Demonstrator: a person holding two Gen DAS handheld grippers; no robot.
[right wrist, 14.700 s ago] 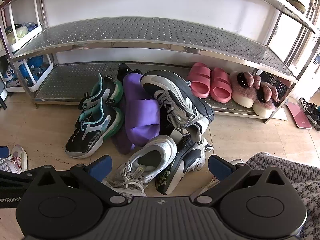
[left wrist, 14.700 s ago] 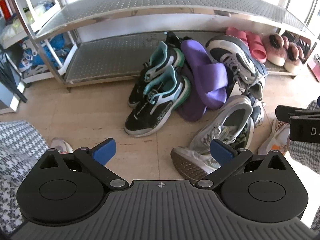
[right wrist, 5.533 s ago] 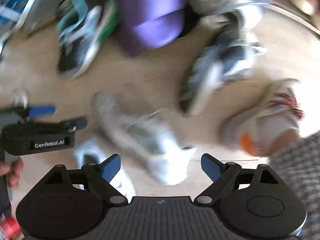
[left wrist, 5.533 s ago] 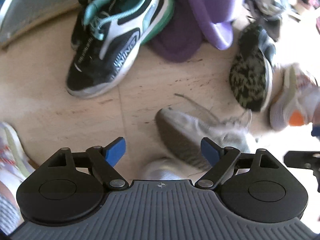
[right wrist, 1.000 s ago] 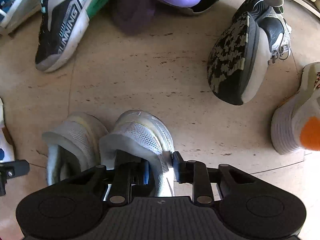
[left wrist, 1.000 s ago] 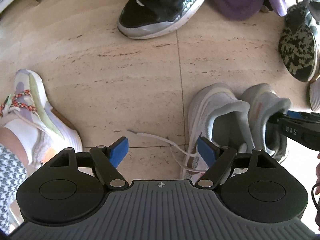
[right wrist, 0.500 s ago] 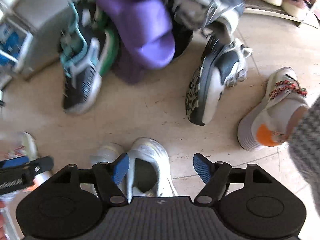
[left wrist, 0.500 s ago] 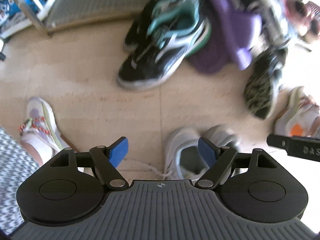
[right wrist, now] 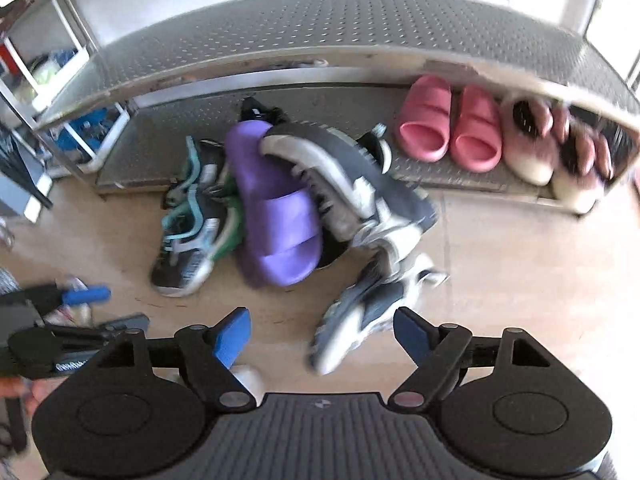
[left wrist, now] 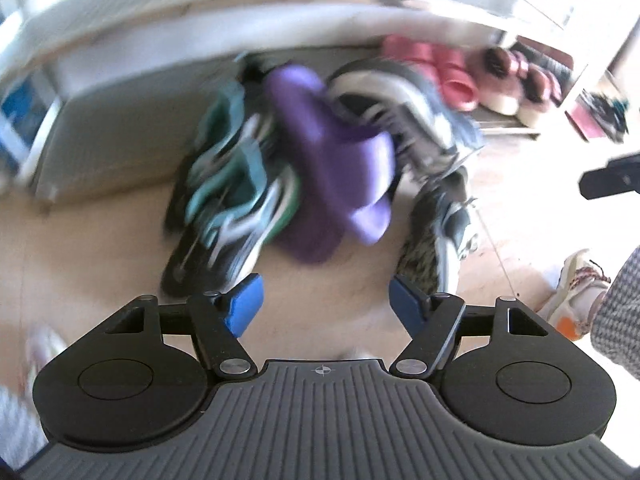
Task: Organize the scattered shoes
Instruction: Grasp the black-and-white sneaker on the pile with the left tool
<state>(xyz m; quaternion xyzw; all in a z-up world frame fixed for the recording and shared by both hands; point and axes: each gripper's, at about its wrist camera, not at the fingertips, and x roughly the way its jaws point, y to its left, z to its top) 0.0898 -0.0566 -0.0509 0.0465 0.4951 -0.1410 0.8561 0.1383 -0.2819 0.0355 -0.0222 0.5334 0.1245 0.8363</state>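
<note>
A heap of shoes lies on the floor before the rack: black-and-teal sneakers (right wrist: 188, 232), purple slides (right wrist: 280, 216), a grey-and-navy sneaker (right wrist: 344, 176) on top, and its mate on its side (right wrist: 360, 320). In the blurred left wrist view I see the same purple slides (left wrist: 332, 160) and teal sneakers (left wrist: 224, 216). My left gripper (left wrist: 326, 304) hovers over bare floor short of the heap, jaws closing a little, nothing between them. My right gripper (right wrist: 322, 334) is also raised, its jaws opening and empty. A pale sneaker toe (right wrist: 248, 378) peeks out just below it.
The steel rack (right wrist: 320, 32) spans the back. Pink slides (right wrist: 448, 128) and fluffy slippers (right wrist: 552, 148) sit on its lower shelf at the right. The left gripper (right wrist: 92, 308) shows at the left of the right wrist view. A person's shoe (left wrist: 576, 292) and trouser leg (left wrist: 620, 320) stand at the right.
The right gripper let go of the pale grey sneaker's heel and opened. Both grippers rose and tipped up, so the paired grey sneakers dropped out of view and the heap and rack came in.
</note>
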